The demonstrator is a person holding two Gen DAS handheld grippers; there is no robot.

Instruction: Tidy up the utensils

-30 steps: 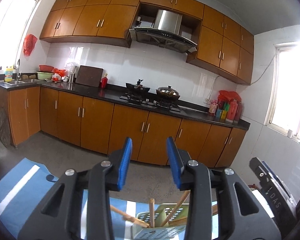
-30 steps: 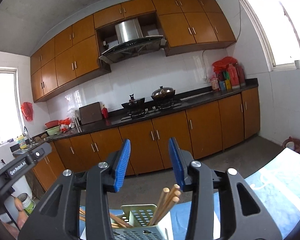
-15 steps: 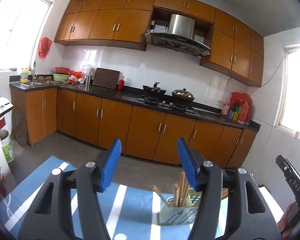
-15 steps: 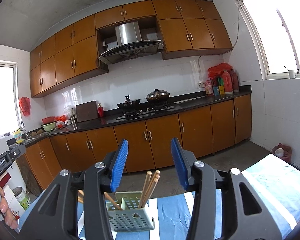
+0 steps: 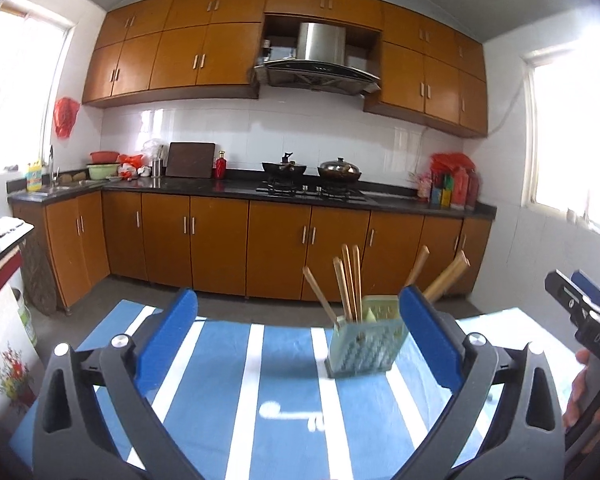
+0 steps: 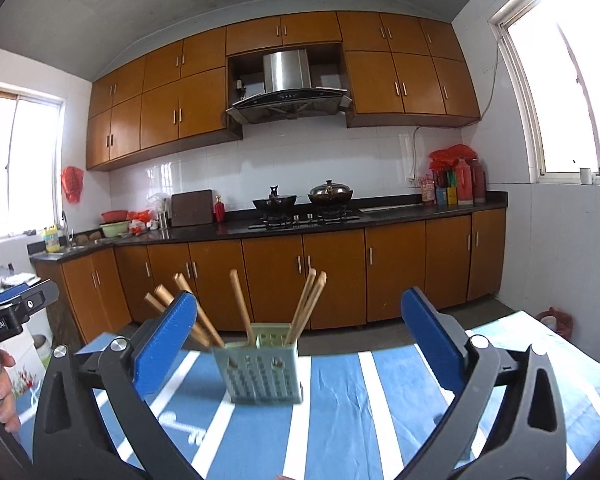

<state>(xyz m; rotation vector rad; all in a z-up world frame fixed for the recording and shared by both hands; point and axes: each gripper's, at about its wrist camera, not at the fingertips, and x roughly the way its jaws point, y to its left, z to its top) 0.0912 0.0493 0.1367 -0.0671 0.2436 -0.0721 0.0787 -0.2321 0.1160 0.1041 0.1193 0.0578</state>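
A pale green perforated utensil holder (image 5: 364,340) stands upright on the blue and white striped tablecloth (image 5: 284,400). Several wooden chopsticks (image 5: 350,280) stick up out of it, some leaning to the sides. The holder also shows in the right wrist view (image 6: 262,364), with its chopsticks (image 6: 308,302). My left gripper (image 5: 298,332) is open and empty, held back from the holder, which sits by its right finger. My right gripper (image 6: 298,336) is open and empty, with the holder ahead between its fingers.
The table's far edge (image 5: 260,322) faces a kitchen floor and orange base cabinets (image 5: 220,240). A black countertop with stove and pots (image 5: 312,184) runs along the wall. The other gripper and hand show at the right edge (image 5: 588,344) and at the left edge (image 6: 4,328).
Both grippers opened wider and pulled back and tilted down. The holder and tablecloth now show fully; before, only the holder's top was visible low between the fingers.
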